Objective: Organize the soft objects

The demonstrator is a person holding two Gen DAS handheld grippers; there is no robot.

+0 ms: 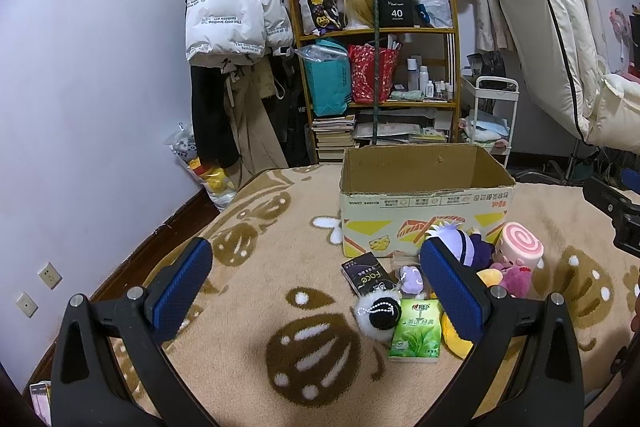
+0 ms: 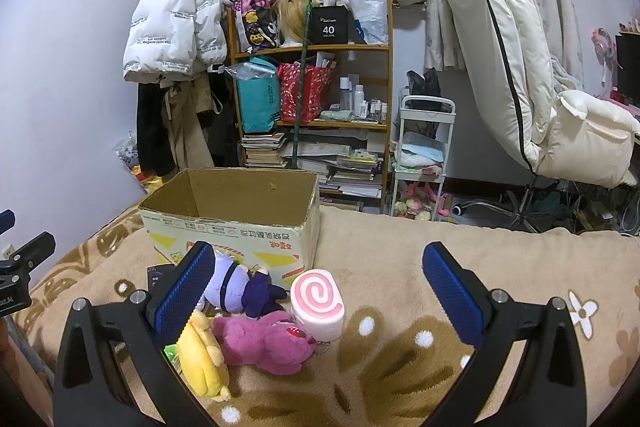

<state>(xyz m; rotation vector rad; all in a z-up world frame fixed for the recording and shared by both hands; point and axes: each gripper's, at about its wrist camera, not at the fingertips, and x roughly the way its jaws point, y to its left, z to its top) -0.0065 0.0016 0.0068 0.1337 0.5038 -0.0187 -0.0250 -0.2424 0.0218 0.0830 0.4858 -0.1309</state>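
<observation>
Both tools, left [image 1: 316, 291] and right [image 2: 316, 291], gape empty over beige patterned blanket [image 2: 400, 267] before cluttered shelf [image 2: 312, 47].

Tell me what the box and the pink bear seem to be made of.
Box: likely corrugated cardboard, matte, brown inside, printed outside, with a ragged torn rim. Pink bear: seemingly plush fabric, fuzzy and matte, with a rounded stuffed shape.
</observation>
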